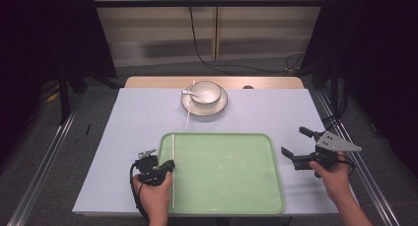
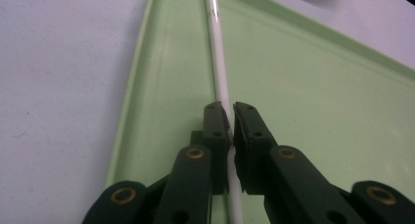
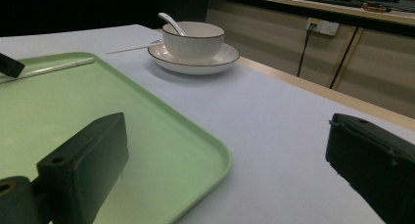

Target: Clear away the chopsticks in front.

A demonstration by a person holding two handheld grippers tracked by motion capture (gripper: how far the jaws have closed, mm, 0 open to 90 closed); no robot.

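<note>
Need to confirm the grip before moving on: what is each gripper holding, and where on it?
The left gripper is shut on the white chopstick near its near end, over the green tray. The right gripper is open, holding nothing.

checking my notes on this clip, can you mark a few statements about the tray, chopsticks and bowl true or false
1. The left hand-held gripper is shut on a white chopstick lying along the left side of the green tray. True.
2. The right hand-held gripper is holding the spoon. False: its jaws stand open and hold nothing, to the right of the tray; the spoon rests in the bowl.
3. The bowl sits on a plate beyond the tray. True.
4. The second chopstick is already in the tray. False: it lies on the table, beside the plate.
5. The tray holds food. False: apart from the chopstick it is bare.
</note>
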